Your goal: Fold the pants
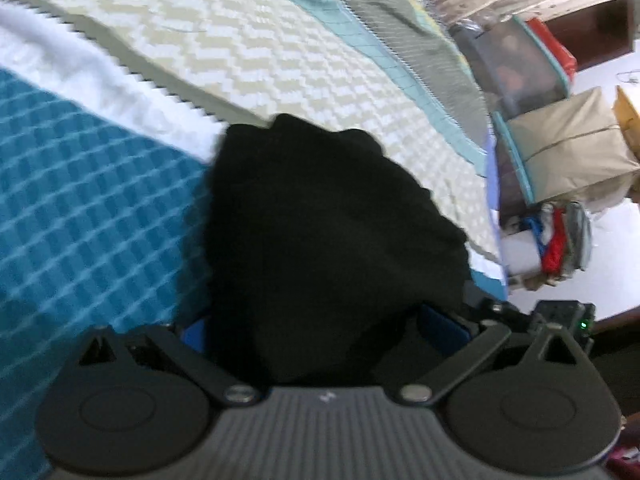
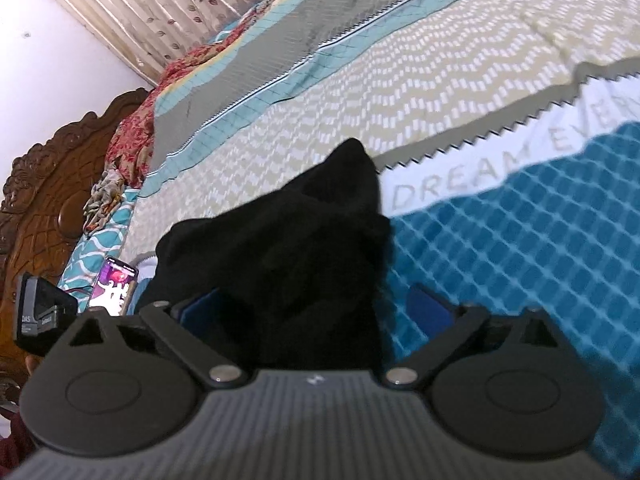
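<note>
Two tools work over a bed (image 2: 500, 80) covered by a patterned spread — cream zigzag, a white band with grey lettering, and teal checks. Black pants (image 1: 320, 220) lie bunched on that spread, where the teal meets the white band and the zigzag, and the cloth runs back between the blue pads of both tools. The left tool (image 1: 320, 328) has its jaws set wide with the dark fabric filling the gap; whether the pads press on it I cannot tell. The right tool (image 2: 316, 308) stands spread — its left pad is against the cloth, but its right pad (image 2: 428, 308) sits clear of it over the teal checks. A lit phone (image 2: 114, 286) lies on the bed near a carved wooden headboard (image 2: 52, 184). Beyond the bed's far edge, storage bags (image 1: 532, 76) are stacked.
</note>
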Demonstrator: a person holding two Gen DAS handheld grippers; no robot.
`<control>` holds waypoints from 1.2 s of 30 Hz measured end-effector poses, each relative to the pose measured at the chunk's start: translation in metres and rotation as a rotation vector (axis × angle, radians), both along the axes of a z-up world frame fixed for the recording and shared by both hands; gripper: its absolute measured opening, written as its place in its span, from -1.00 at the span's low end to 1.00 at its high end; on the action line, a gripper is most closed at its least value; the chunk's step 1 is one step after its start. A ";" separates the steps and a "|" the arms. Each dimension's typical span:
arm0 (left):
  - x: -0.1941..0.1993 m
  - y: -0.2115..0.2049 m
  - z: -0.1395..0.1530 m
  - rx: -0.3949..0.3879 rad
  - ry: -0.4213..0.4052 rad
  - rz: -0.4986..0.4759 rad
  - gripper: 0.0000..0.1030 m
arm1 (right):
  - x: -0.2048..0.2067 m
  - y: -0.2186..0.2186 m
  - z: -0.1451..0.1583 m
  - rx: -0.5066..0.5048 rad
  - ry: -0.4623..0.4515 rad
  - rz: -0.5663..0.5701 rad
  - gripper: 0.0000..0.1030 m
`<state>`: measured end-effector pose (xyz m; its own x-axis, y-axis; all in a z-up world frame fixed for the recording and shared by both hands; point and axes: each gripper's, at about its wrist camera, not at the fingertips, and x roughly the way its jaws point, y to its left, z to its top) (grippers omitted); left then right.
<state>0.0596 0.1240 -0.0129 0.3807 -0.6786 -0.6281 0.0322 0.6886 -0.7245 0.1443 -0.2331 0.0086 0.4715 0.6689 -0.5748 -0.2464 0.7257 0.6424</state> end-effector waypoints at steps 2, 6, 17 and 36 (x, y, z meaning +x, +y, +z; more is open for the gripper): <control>0.005 -0.009 -0.002 -0.003 -0.026 -0.009 0.98 | 0.004 0.010 0.002 -0.008 -0.013 0.042 0.94; 0.008 -0.015 0.003 -0.007 -0.044 -0.008 0.83 | 0.005 0.030 0.004 -0.020 -0.007 0.119 0.10; 0.080 -0.017 0.084 0.035 -0.276 -0.018 0.80 | 0.055 0.040 0.077 0.015 -0.252 0.109 -0.34; 0.249 -0.063 0.037 0.412 -0.183 0.043 0.92 | 0.223 0.073 0.011 -0.169 -0.141 -0.127 0.01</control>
<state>0.3083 0.0609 0.0244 0.5328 -0.3673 -0.7624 0.0996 0.9219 -0.3745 0.3669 -0.1604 0.0198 0.6294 0.4991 -0.5956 -0.2251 0.8507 0.4751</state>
